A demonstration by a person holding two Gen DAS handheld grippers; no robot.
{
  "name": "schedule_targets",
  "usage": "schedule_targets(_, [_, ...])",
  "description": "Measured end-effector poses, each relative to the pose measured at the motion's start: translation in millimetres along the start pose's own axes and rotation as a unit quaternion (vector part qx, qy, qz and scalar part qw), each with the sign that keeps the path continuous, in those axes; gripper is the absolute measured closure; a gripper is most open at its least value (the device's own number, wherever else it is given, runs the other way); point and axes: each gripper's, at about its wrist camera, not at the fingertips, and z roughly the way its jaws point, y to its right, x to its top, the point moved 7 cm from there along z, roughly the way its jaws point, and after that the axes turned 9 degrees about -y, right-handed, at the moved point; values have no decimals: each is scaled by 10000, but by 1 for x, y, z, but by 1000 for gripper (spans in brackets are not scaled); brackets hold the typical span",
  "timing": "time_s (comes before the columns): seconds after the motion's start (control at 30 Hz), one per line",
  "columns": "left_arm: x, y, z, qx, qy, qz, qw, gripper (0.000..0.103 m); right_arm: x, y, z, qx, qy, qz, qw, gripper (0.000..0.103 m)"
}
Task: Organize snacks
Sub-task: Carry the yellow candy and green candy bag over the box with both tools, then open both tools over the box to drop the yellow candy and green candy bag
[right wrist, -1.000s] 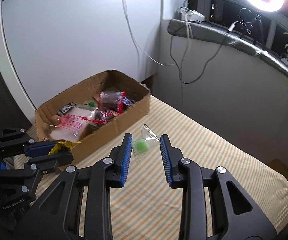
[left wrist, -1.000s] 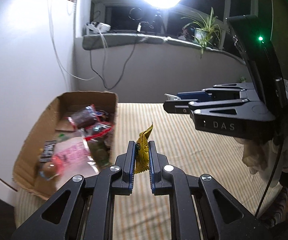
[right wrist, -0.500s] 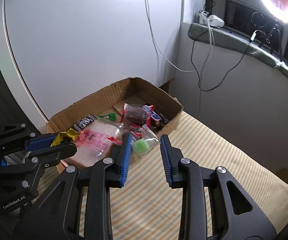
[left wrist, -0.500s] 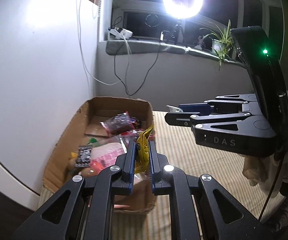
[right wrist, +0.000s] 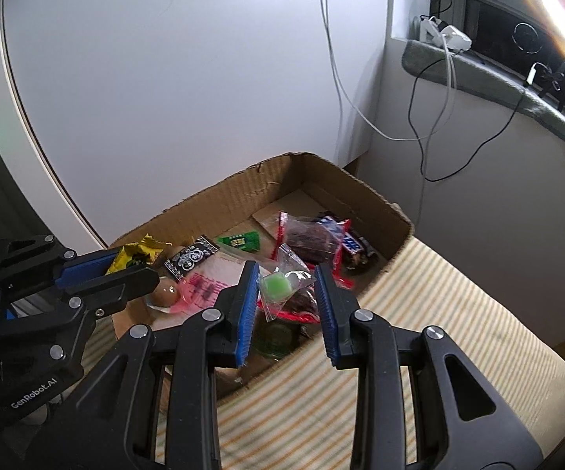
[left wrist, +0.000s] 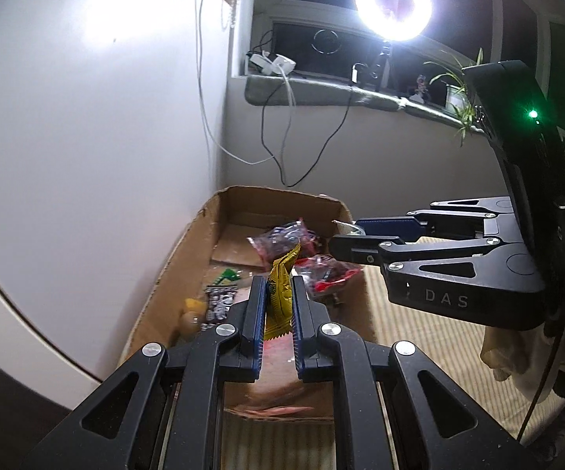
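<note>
Both grippers have travelled from over the striped cloth [right wrist: 419, 337] to over the open box [right wrist: 243, 192] within the last second — the carry phase appears complete.

Left gripper [left wrist: 276, 305]: clamped on a yellow packet [left wrist: 280, 286], which stands upright between the blue pads with its top corner clear above them. In the left wrist view the box interior lies directly behind it from 10 to 1 o'clock; a second ago the packet hung over cloth, with the box off at 9 o'clock. From the right wrist view this gripper [right wrist: 125, 264] sits at 9 o'clock, over the near-left corner of the box.

Right gripper [right wrist: 287, 293]: jaws set apart, yet a clear bag with a green sweet [right wrist: 278, 286] hangs between the pads, one edge against the left pad. It is held, though how firmly cannot be told. It now sits above the near wall of the box and the snacks inside, where before it hung over cloth short of the box.

Box contents: a pink-printed bag [right wrist: 208, 278], a dark wrapped cake [right wrist: 310, 235], a chocolate bar [right wrist: 351, 243], a small green packet [right wrist: 239, 241], a black patterned packet [right wrist: 190, 258].

Assessment — both items are positioned for release. The yellow packet is near the box's edge and could fall outside; carrying it a little further in before opening would be prudent.
</note>
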Motion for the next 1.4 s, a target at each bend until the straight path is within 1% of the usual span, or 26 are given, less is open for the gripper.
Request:
schedule_targets(0.3, [2, -14, 7, 101, -27, -135, 9999, 92, 6, 0, 21, -23, -136, 24, 9999, 73])
schedule_targets(0.57, [2, -17, 10, 195, -37, -183, 9996, 92, 7, 6, 29, 24, -164, 148, 9998, 72])
schedule_targets(0.63, [2, -18, 10, 221, -27, -200, 9996, 92, 7, 7, 29, 24, -143, 171, 9997, 69])
schedule_targets(0.7, [3, -20, 10, 241, -20, -232, 9994, 92, 7, 8, 29, 20, -131, 189, 9997, 69])
schedule_targets(0.73, [2, -21, 10, 252, -21, -244, 9994, 89, 6, 8, 28, 18, -128, 193, 9997, 68])
schedule_targets(0.77, [2, -21, 10, 268, -22, -247, 9993, 85, 6, 9, 28, 6, -125, 198, 9997, 66])
schedule_targets(0.9, [2, -21, 8, 320, -10, -248, 9992, 83, 5, 10, 25, -20, -76, 224, 9997, 48])
schedule_targets(0.93, [2, -21, 8, 332, -5, -246, 9991, 82, 5, 11, 23, -29, -43, 237, 9997, 46])
schedule_targets(1.0, [2, -21, 7, 364, 12, -242, 9990, 73, 5, 12, 20, -40, -15, 254, 9997, 46])
schedule_targets(1.03, [2, -21, 5, 389, 29, -246, 9989, 67, 5, 12, 19, -51, -9, 258, 9997, 44])
schedule_targets(1.07, [2, -21, 4, 404, 49, -253, 9989, 64, 5, 13, 18, -86, 1, 267, 9996, 43])
schedule_targets(1.13, [3, -21, 1, 423, 87, -255, 9987, 63, 4, 15, 13, -131, 51, 294, 9995, 29])
schedule_targets(1.2, [2, -20, -2, 449, 111, -248, 9986, 59, 2, 18, 6, -188, 149, 327, 9992, 25])
schedule_targets(1.27, [2, -18, -6, 461, 139, -271, 9985, 49, 1, 19, 1, -236, 214, 339, 9989, 20])
schedule_targets(1.4, [0, -18, -12, 527, 171, -340, 9979, 40, -3, 21, -8, -328, 267, 355, 9985, 19])
